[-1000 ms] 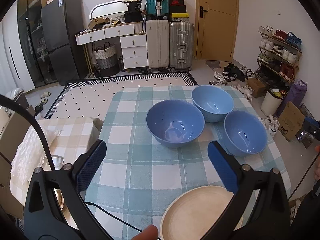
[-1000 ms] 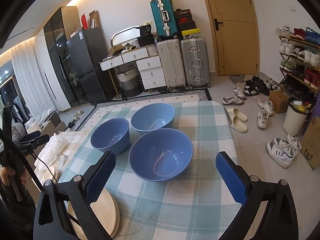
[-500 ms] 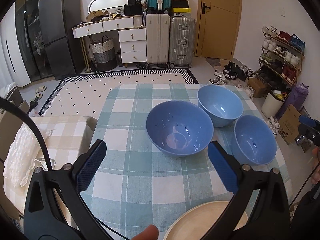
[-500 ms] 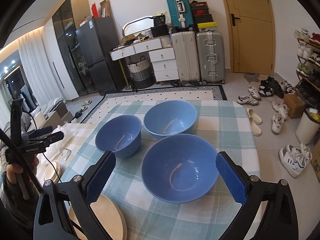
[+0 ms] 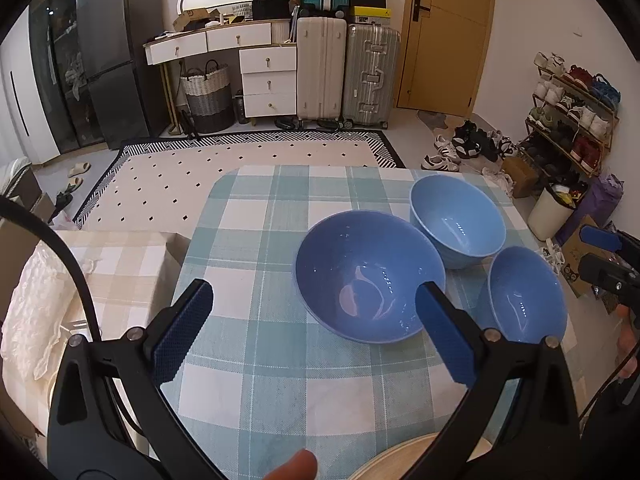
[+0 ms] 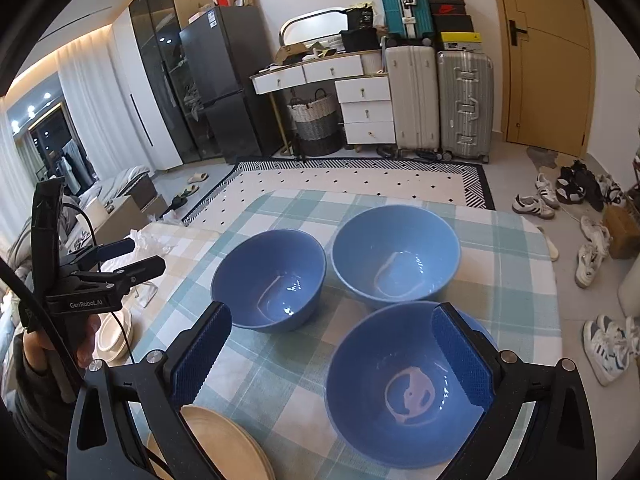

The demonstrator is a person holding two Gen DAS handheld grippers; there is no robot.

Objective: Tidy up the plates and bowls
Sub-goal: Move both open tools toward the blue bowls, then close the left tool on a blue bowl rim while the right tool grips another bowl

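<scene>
Three blue bowls stand close together on the checked tablecloth (image 5: 248,248). In the left wrist view they are a large bowl (image 5: 370,276), a far bowl (image 5: 458,220) and a right bowl (image 5: 526,294). My left gripper (image 5: 314,330) hovers open above the cloth, short of the large bowl. In the right wrist view, my right gripper (image 6: 332,354) is open just over the nearest bowl (image 6: 404,384), its right finger (image 6: 460,356) above the rim. Behind it stand the left bowl (image 6: 268,276) and the far bowl (image 6: 396,252). Stacked beige plates (image 6: 224,444) lie at the near edge.
A side table with pale dishes (image 6: 114,332) stands left of the table, near my left gripper (image 6: 140,258). My right gripper (image 5: 592,256) shows at the right edge. Shoes (image 6: 596,252) and a shoe rack (image 5: 572,120) line the right; suitcases (image 5: 344,68) and drawers are behind.
My right gripper has moved forward and down, so the nearest bowl now lies under its fingers. The left gripper's view has shifted left and up; the beige plate has slid almost out of frame.
</scene>
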